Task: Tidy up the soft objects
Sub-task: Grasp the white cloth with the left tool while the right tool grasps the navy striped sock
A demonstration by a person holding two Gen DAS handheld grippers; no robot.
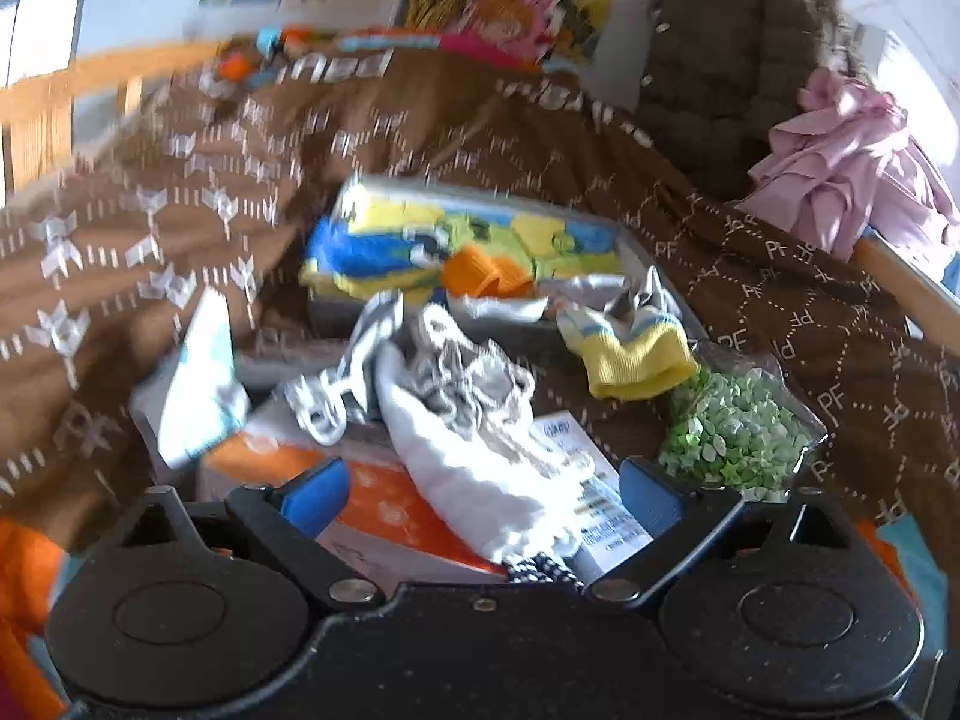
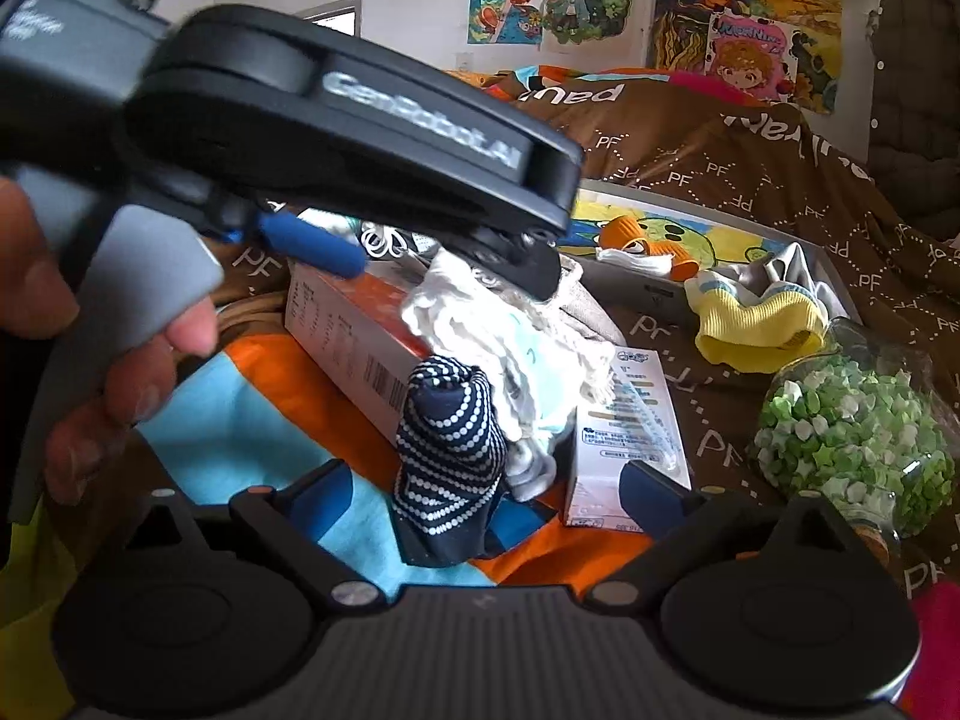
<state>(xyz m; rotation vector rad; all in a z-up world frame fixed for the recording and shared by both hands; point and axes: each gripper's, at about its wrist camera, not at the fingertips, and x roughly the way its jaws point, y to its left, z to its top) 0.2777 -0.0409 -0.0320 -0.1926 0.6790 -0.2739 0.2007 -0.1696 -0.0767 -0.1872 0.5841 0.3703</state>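
2 close wrist views, shared bedspread (image 1: 810, 324)

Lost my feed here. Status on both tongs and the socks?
Left tongs open over white sock. Right tongs open around navy dotted sock, not gripped. Two boxes beneath the pile, jar of green stars beside.

Both grippers (image 1: 483, 498) (image 2: 486, 495) seemingly wide apart.
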